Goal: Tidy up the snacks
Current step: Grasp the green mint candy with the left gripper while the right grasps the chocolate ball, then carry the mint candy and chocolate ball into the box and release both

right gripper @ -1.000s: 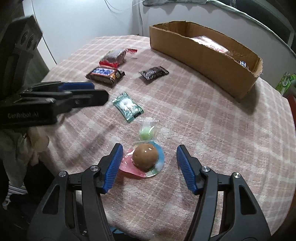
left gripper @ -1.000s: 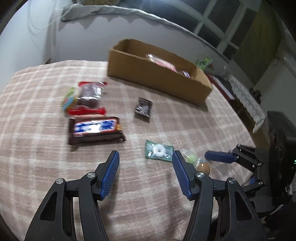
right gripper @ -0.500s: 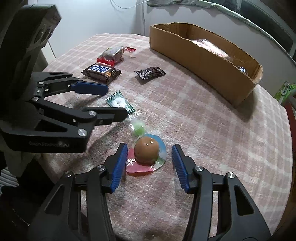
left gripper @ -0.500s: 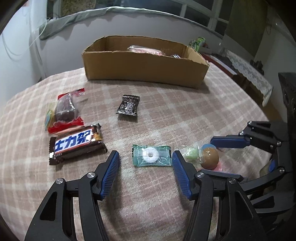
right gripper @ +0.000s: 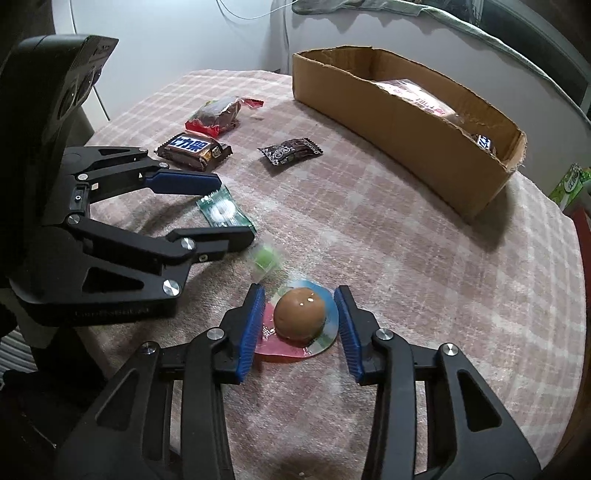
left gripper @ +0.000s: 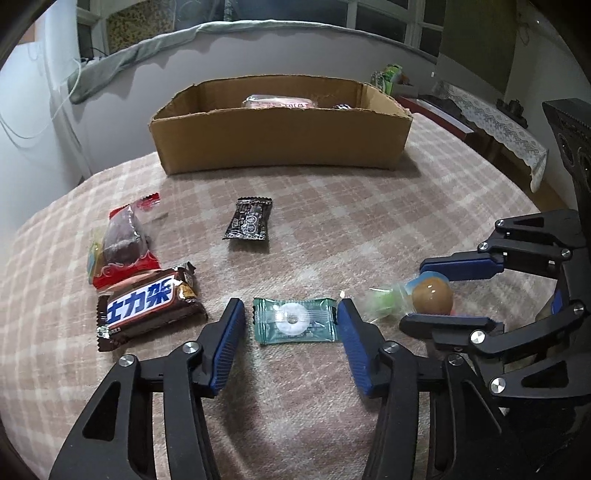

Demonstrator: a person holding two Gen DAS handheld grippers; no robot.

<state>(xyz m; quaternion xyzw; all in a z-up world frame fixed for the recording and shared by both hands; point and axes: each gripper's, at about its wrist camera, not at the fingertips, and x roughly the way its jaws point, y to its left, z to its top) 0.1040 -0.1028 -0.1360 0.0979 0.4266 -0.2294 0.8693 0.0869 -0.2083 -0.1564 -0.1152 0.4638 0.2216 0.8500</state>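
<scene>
Right wrist: brown ball candy between pads, apparently untouched.

A lived-in home room, by the look of it. Round table under a pink plaid cloth; at 12 o'clock a torn-edged cardboard box in use as a bin. Beyond it, a low grey ledge draped with a grey-green cloth below paned windows, dark outside. At 2 o'clock, a side surface with a lace-edged runner. White cable on the wall at 10 o'clock.
</scene>
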